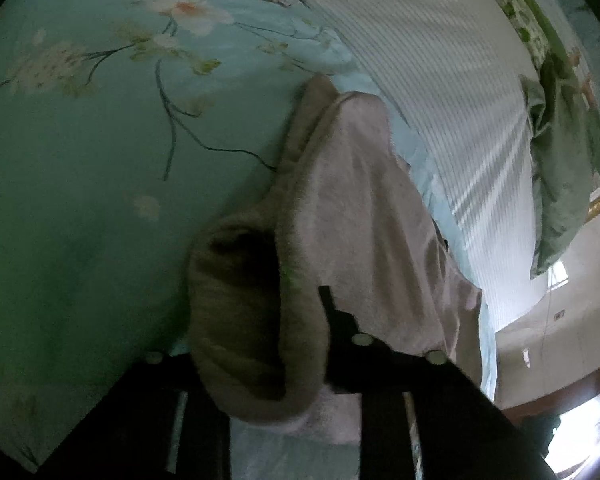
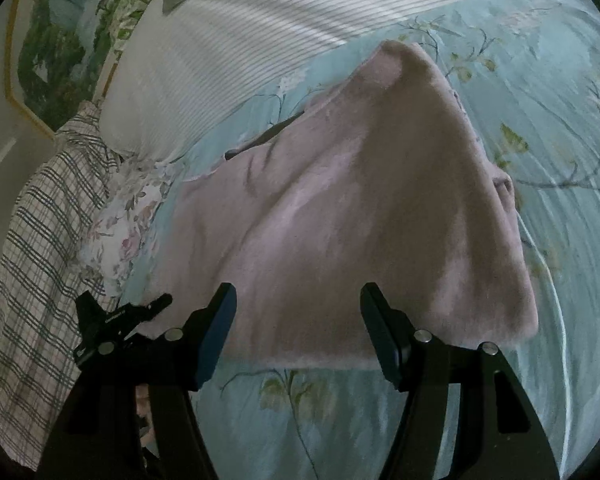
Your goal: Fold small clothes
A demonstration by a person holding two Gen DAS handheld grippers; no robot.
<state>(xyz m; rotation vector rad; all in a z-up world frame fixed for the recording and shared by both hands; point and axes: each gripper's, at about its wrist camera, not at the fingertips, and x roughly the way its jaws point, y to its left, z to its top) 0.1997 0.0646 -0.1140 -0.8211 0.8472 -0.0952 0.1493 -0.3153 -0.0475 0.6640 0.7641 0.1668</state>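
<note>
Fingers first: right gripper (image 2: 298,330) stands released, dark pads wide apart, nothing between them but the near hem of the pink garment (image 2: 380,216) seen beyond. They hover just over that hem; contact cannot be confirmed. Left gripper (image 1: 312,328) is clenched on a bunched fold of the same garment (image 1: 340,216). Cloth drapes over and hides the tips, so only one black finger (image 1: 332,312) shows through.

Garment location: lying on the floral teal bedsheet (image 2: 560,128), roughly mid-bed, near end toward the right gripper. It rises to a tented peak at the far end in the right wrist view. In the left wrist view it hangs as a rumpled mass around the jaws. Soft, fleecy-looking fabric; exact garment type not clear.

Surroundings: striped white pillow (image 2: 228,52) far left, plaid cloth (image 2: 48,216) on the left edge, a green cloth (image 1: 560,184) beyond the pillow in the left wrist view.

Progress, as judged: early to middle. The piece is spread only in part, one portion lifted and gathered, no crisp folded edge or tidy rectangle visible. No finished stack of folded clothes in sight. Left to do: carry the held part over, lay it flat, smooth it, then make any further fold.
</note>
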